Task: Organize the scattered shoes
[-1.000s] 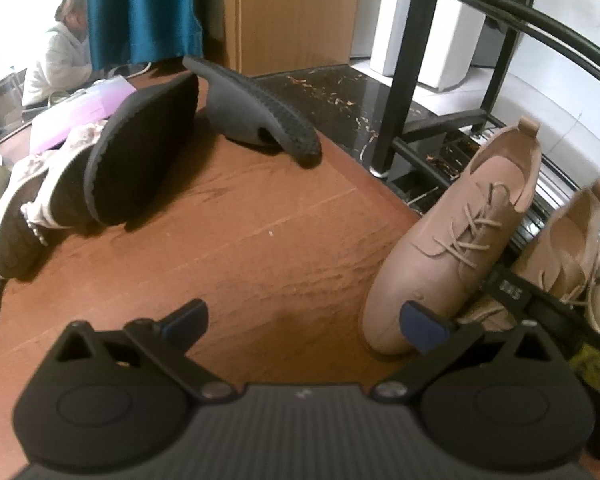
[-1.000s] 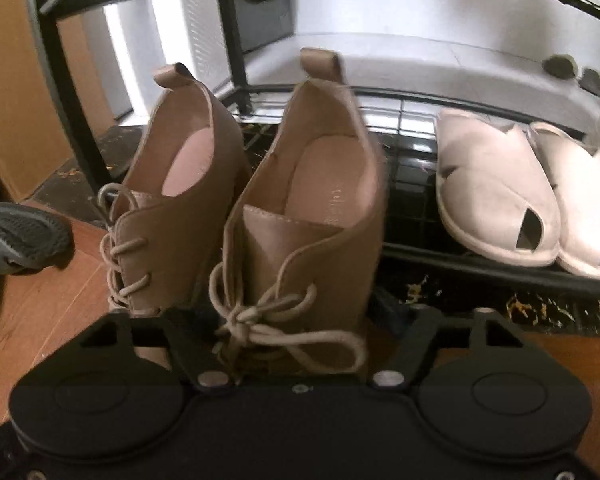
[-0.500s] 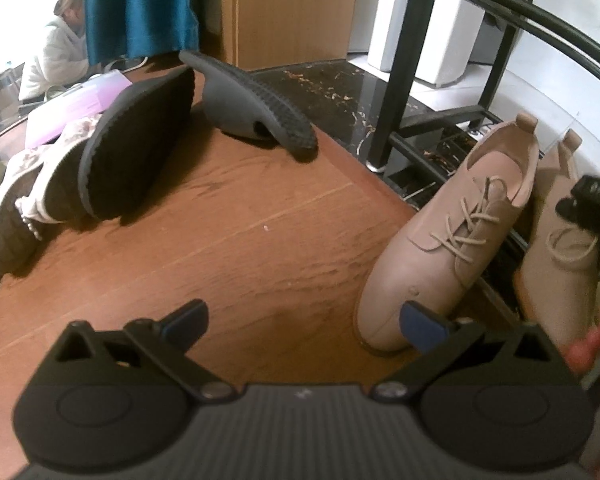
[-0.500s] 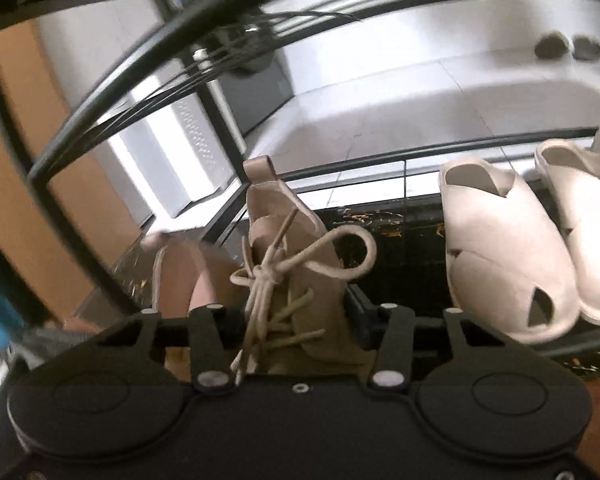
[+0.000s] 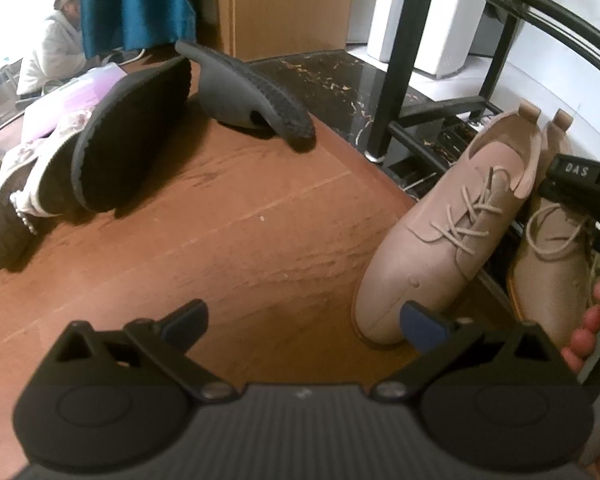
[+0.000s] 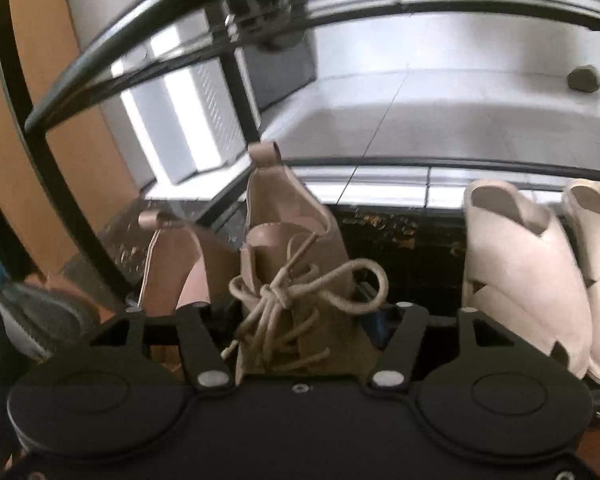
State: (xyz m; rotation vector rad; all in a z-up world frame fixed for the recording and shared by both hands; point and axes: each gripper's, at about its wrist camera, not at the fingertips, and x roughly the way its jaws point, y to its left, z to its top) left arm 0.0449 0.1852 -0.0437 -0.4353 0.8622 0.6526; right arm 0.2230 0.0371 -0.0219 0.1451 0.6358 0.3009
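Tan leather is clamped in the right gripper (image 6: 300,332): its jaws, which have just been closing and easing a little, pinch a lace-up shoe (image 6: 296,264) by the laced front. It is raised, heel up and away, in front of the black rack (image 6: 80,216), above the lowest shelf. Its mate (image 5: 448,232) leans just left of it, toe on the wood floor (image 5: 228,248) and heel against the rack's low rail. On that shelf, right of the held shoe, sit two white sandals (image 6: 516,272). A rack post and the upper rails cross close above the shoe.

The left gripper (image 5: 304,320) hangs over bare floor with jaws spread wide and nothing between them. Further from the rack lie a grey slipper (image 5: 252,96) on its side, a black-soled shoe (image 5: 128,136) tipped up, and more footwear at the left edge.
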